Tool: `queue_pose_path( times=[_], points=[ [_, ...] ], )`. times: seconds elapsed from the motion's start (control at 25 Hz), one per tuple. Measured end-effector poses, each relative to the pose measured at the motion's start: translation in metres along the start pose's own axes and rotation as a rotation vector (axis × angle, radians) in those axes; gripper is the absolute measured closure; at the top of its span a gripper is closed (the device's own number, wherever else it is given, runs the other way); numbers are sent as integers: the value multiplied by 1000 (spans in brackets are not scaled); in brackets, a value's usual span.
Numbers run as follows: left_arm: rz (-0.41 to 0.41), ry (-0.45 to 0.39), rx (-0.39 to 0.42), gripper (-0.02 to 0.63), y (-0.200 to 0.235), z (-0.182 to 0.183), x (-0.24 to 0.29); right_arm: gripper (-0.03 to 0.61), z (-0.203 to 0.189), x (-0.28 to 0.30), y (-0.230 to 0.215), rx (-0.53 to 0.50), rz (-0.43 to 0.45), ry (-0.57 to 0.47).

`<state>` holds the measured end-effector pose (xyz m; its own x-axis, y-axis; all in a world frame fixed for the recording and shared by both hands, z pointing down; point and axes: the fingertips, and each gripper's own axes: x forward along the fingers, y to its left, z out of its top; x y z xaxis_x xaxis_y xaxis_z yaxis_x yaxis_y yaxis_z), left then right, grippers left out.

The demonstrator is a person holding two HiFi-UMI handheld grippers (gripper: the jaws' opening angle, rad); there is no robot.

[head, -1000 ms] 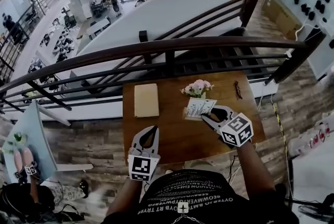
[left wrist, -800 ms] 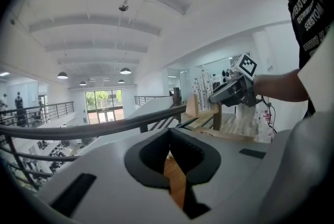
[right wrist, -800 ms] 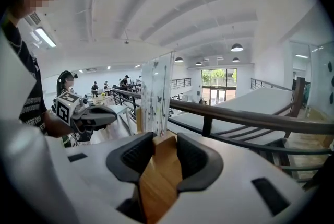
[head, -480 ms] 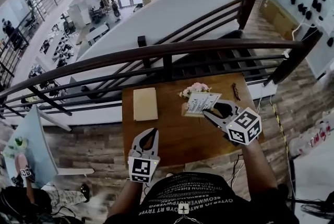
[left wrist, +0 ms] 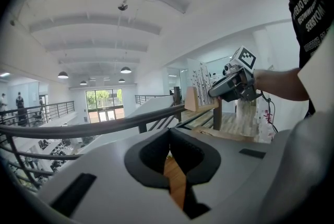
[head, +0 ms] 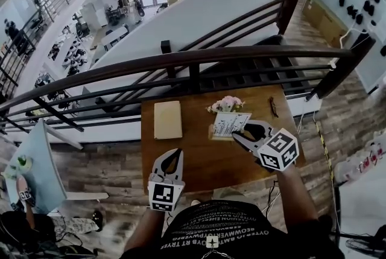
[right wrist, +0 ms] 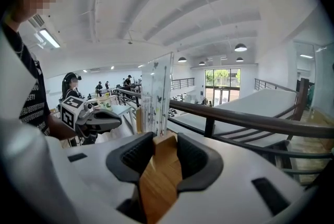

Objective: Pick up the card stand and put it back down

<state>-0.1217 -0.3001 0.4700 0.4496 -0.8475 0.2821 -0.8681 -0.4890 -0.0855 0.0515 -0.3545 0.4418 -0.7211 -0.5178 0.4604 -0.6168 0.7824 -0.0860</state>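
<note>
The card stand (head: 229,124) is a pale wooden block with an upright printed card. My right gripper (head: 238,133) is shut on the block and holds it a little above the brown table (head: 199,158). In the right gripper view the wooden block (right wrist: 160,157) sits between the pads and the card (right wrist: 156,92) rises just beyond them. The left gripper view shows the stand (left wrist: 197,98) in the air, level with the railing. My left gripper (head: 175,152) hovers over the table's near edge, shut and holding nothing.
On the table lie a beige pad (head: 168,119) at the left, a small bunch of pink flowers (head: 227,102) behind the stand and a small dark object (head: 274,105) at the right. A dark railing (head: 193,58) runs along the far side, with a drop beyond it.
My right gripper has risen a little with the card stand in its grip. The left gripper has stayed where it was.
</note>
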Motion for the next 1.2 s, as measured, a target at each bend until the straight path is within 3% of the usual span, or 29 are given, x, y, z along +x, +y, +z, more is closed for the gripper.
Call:
queue_pose_path(
  times=[0.48,1.2],
  points=[
    [16,36,3,588,-1,-6,7,426,-71,38,0,67,29,78],
    [32,93,29,588,-3,-8,23,426,-185,85,-16,94,-4,161]
  ],
)
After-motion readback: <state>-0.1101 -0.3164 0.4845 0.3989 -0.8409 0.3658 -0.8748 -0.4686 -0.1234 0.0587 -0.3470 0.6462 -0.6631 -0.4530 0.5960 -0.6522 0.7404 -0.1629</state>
